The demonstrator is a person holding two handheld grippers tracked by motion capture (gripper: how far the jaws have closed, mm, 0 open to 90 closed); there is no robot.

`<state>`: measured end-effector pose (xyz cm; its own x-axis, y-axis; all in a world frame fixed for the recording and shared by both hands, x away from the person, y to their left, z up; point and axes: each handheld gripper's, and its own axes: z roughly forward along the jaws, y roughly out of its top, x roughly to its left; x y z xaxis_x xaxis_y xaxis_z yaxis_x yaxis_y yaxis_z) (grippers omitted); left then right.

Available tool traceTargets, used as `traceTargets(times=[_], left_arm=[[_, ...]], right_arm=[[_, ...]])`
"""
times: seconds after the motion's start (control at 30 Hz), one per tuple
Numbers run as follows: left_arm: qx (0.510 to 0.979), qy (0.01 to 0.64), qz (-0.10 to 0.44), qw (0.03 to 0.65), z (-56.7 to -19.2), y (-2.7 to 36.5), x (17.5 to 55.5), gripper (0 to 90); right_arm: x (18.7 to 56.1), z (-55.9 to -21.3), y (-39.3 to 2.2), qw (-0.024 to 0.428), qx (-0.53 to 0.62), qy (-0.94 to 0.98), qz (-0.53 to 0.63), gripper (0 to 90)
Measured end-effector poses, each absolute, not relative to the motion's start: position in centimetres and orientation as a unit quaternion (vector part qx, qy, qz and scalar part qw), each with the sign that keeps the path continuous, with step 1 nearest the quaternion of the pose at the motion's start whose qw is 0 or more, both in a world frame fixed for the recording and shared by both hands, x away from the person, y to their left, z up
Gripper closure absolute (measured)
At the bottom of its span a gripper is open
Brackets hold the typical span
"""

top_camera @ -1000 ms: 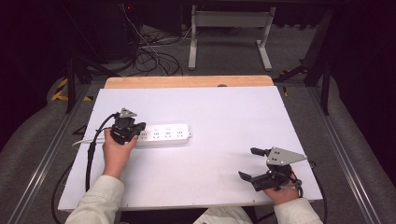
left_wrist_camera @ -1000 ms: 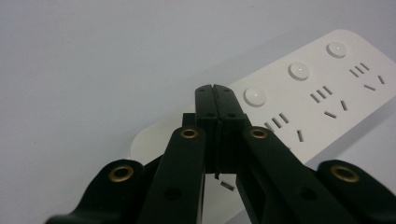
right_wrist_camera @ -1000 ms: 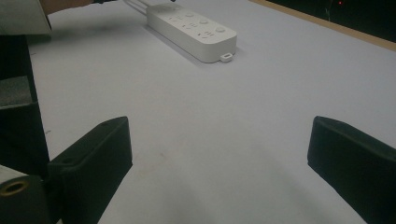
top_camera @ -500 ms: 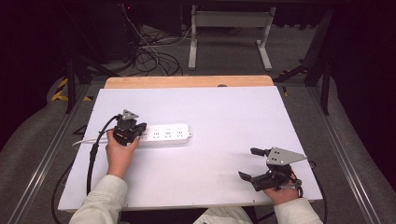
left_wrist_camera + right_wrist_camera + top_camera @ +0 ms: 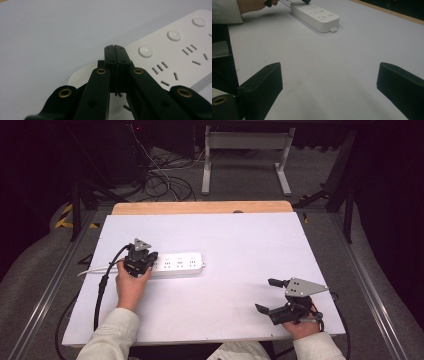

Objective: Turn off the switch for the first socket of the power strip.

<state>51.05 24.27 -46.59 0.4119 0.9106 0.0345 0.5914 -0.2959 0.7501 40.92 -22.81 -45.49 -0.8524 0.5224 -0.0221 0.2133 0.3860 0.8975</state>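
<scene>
White tabletop (image 5: 240,235): carried one item and both tools; showed no change across the last second.

White power strip (image 5: 182,264): lay flat and lengthwise, left of centre, cord (image 5: 92,270) running off toward the left edge. Kept the same place and angle as a second earlier, so had been neither pushed nor lifted.

Left gripper (image 5: 141,260): sat over the strip's left end, in the left hand (image 5: 131,287), jaws pressed fully together with nothing between them. Had shifted only slightly, if at all, from its earlier position. From its own camera, closed tips (image 5: 115,48) pointed down at the strip's top face (image 5: 180,60), just beside the first round switch button (image 5: 145,50); could not be judged for certain as touching the plastic, the contact point being hidden behind the jaws.

Right gripper (image 5: 264,295): rested near the table's front right corner, well apart from the strip, jaws spread wide and empty (image 5: 329,85). Had not moved. Looked across bare table toward the strip's far end (image 5: 314,17).

Reading for the task: suggested a poke at a switch with shut tips, still being lined up; probably called for a small sideways correction toward the button before pressing down.
</scene>
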Motion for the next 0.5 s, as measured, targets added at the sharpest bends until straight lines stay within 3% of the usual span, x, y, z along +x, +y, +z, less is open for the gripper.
traceTargets(times=[0.5], left_arm=[[0.773,0.483,0.25,0.325,-46.59,23.83,50.86,90.0]], right_arm=[[40.86,-45.45,-22.81,0.153,0.223,0.819,0.506,6.6]])
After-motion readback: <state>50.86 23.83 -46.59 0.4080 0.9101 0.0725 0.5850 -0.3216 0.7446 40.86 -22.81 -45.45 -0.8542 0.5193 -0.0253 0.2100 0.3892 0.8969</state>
